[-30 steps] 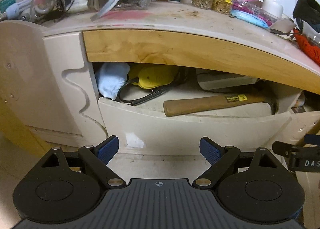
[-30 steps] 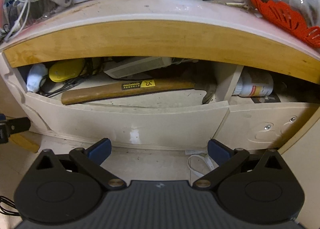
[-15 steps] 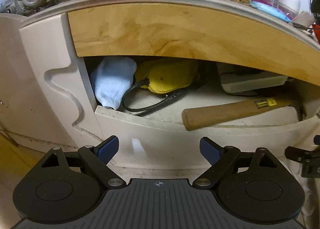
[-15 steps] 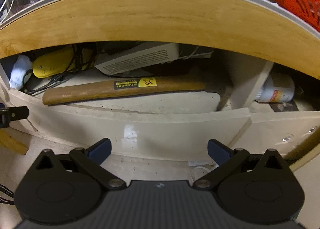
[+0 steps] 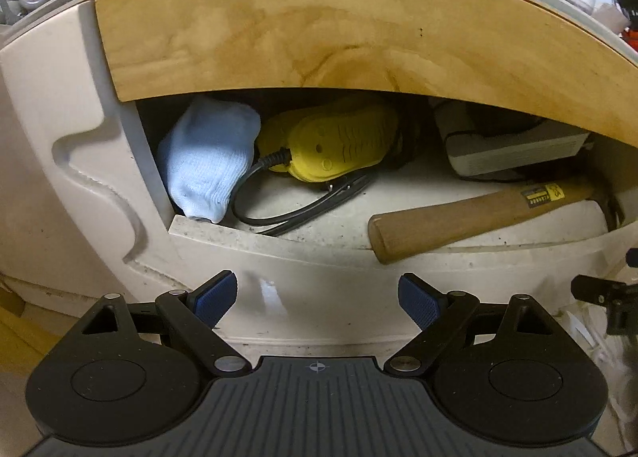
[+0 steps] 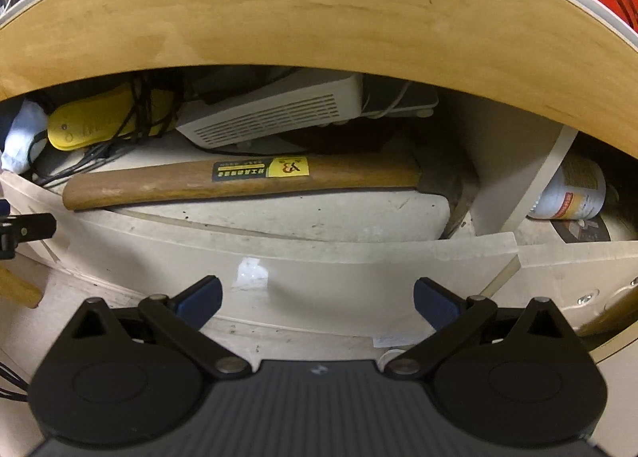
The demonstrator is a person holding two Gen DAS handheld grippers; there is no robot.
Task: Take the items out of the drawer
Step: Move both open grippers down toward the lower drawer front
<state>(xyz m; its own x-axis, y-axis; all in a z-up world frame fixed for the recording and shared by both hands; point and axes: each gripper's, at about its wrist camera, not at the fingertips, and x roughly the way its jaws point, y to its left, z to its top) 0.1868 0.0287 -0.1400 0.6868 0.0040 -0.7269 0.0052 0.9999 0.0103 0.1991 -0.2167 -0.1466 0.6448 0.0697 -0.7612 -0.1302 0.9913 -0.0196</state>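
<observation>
I am bringing both wide-open, empty tools, left tool (image 5: pixel 318 294) and right tool (image 6: pixel 318 298), closer to the drawer (image 6: pixel 359 257); the hammer (image 6: pixel 239 180) is coming within reach.

Drawer (image 6: pixel 319 257) contents, counted:
- hammer (image 6: pixel 247 180), wooden handle: 1
- light blue sock (image 5: pixel 209 160): 1
- yellow corded device (image 5: pixel 335 144): 1
- black cord (image 5: pixel 295 209): 1, count within the tangle uncertain
- white vented box (image 6: pixel 279 114): 1
- white bottle (image 6: pixel 574 194), in the right compartment: 1
</observation>
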